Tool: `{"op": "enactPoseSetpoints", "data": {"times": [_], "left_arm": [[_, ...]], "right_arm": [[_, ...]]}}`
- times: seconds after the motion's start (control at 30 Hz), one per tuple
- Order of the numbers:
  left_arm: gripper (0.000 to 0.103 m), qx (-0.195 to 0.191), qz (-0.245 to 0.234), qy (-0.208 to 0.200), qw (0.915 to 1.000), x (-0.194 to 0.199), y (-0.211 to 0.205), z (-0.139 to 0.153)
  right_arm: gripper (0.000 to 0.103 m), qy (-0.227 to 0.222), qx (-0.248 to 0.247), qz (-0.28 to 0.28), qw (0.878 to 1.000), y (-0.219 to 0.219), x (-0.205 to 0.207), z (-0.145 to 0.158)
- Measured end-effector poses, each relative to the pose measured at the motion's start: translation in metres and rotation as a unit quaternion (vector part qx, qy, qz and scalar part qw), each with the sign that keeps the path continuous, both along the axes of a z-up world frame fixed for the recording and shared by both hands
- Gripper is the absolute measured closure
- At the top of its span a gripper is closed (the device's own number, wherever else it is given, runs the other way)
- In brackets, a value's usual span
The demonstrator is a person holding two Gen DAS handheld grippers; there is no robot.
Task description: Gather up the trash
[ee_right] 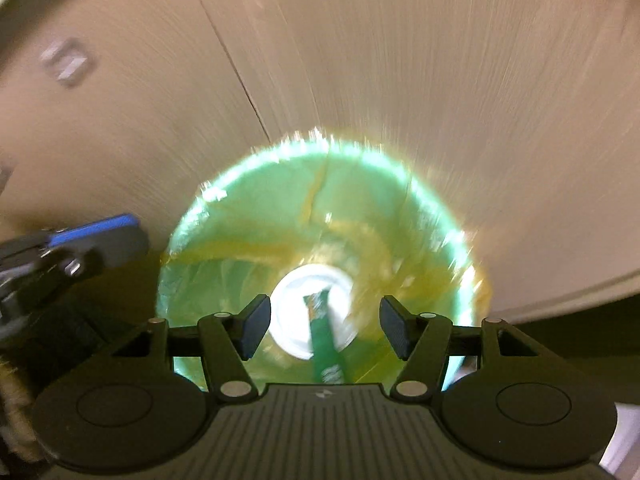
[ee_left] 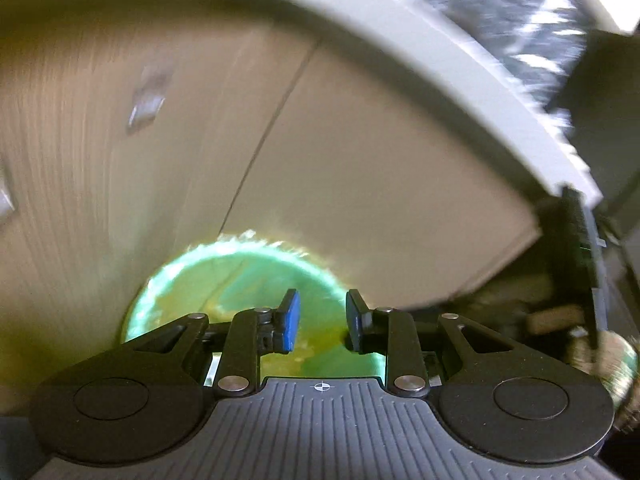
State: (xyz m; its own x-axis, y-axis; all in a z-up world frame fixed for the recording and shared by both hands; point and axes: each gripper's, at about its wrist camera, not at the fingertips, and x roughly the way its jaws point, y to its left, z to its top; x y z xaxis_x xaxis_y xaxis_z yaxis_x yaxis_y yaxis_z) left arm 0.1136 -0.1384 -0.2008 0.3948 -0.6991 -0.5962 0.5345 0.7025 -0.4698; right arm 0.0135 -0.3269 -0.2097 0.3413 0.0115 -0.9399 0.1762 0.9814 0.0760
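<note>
Both wrist views look down into a round beige trash bin (ee_left: 360,160) with a green liner at its bottom (ee_left: 240,276). In the right wrist view the bin wall (ee_right: 400,80) and green liner (ee_right: 280,216) fill the frame, and a white cup with a green straw or stick (ee_right: 316,320) lies at the bottom. My right gripper (ee_right: 324,330) is open and empty above the cup. My left gripper (ee_left: 322,318) is open and empty inside the bin; it also shows at the left in the right wrist view (ee_right: 80,248). Both views are blurred by motion.
The bin's pale rim (ee_left: 460,72) curves across the top right of the left wrist view. Beyond the rim is a dark speckled surface (ee_left: 500,8). Dark objects and something tan (ee_left: 552,320) sit at the bin's outer right side.
</note>
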Motion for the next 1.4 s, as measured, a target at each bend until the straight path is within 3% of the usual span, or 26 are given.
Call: {"op": "enactPoseSetpoints", "data": {"times": [0.13, 0.2, 0.3, 0.37, 0.47, 0.57, 0.63, 0.67, 0.77, 0.83, 0.9, 1.03, 1.1, 1.23, 1.3, 1.4], "left_arm": [[0.074, -0.005, -0.016, -0.065, 0.9978, -0.039, 0.02, 0.064], [0.074, -0.002, 0.003, -0.093, 0.9956, -0.055, 0.035, 0.094], [0.074, -0.003, 0.065, -0.131, 0.9893, -0.086, 0.076, 0.14], [0.074, 0.0, 0.132, -0.163, 0.9778, -0.11, 0.113, 0.169], [0.074, 0.027, 0.248, -0.209, 0.9457, -0.147, 0.169, 0.202], [0.074, 0.11, 0.375, -0.237, 0.8895, -0.181, 0.224, 0.223], [0.074, 0.145, 0.451, -0.231, 0.8498, -0.2, 0.258, 0.23], [0.074, 0.156, 0.479, -0.222, 0.8346, -0.205, 0.273, 0.23], [0.074, 0.181, 0.545, -0.181, 0.7986, -0.213, 0.311, 0.226], [0.074, 0.195, 0.565, -0.161, 0.7856, -0.21, 0.325, 0.22], [0.074, 0.191, 0.571, -0.14, 0.7856, -0.201, 0.338, 0.212], [0.074, 0.184, 0.555, -0.122, 0.8019, -0.185, 0.339, 0.204], [0.074, 0.187, 0.55, -0.115, 0.8062, -0.179, 0.338, 0.2], [0.074, 0.202, 0.551, -0.102, 0.8033, -0.177, 0.339, 0.187], [0.074, 0.206, 0.551, -0.097, 0.8028, -0.175, 0.338, 0.182], [0.074, 0.216, 0.55, -0.102, 0.8001, -0.174, 0.337, 0.179]], "right_arm": [[0.042, -0.072, -0.054, 0.055, 0.994, 0.028, -0.007, 0.046], [0.042, -0.12, -0.063, 0.08, 0.988, 0.045, -0.01, 0.071], [0.042, -0.171, -0.048, 0.121, 0.977, 0.074, -0.018, 0.105], [0.042, -0.195, -0.019, 0.158, 0.968, 0.095, -0.026, 0.126], [0.042, -0.234, 0.033, 0.237, 0.942, 0.131, -0.039, 0.161], [0.042, -0.278, 0.064, 0.318, 0.904, 0.174, -0.052, 0.197], [0.042, -0.306, 0.086, 0.364, 0.875, 0.2, -0.061, 0.221], [0.042, -0.316, 0.1, 0.385, 0.861, 0.215, -0.065, 0.231], [0.042, -0.324, 0.14, 0.445, 0.823, 0.256, -0.067, 0.251], [0.042, -0.311, 0.156, 0.475, 0.808, 0.284, -0.063, 0.255], [0.042, -0.295, 0.152, 0.486, 0.809, 0.308, -0.054, 0.251], [0.043, -0.268, 0.144, 0.494, 0.815, 0.331, -0.034, 0.23], [0.043, -0.259, 0.15, 0.492, 0.817, 0.33, -0.031, 0.22], [0.043, -0.233, 0.175, 0.485, 0.824, 0.326, -0.017, 0.208], [0.048, -0.225, 0.186, 0.493, 0.819, 0.325, -0.015, 0.204], [0.068, -0.232, 0.184, 0.51, 0.808, 0.327, -0.021, 0.203]]}}
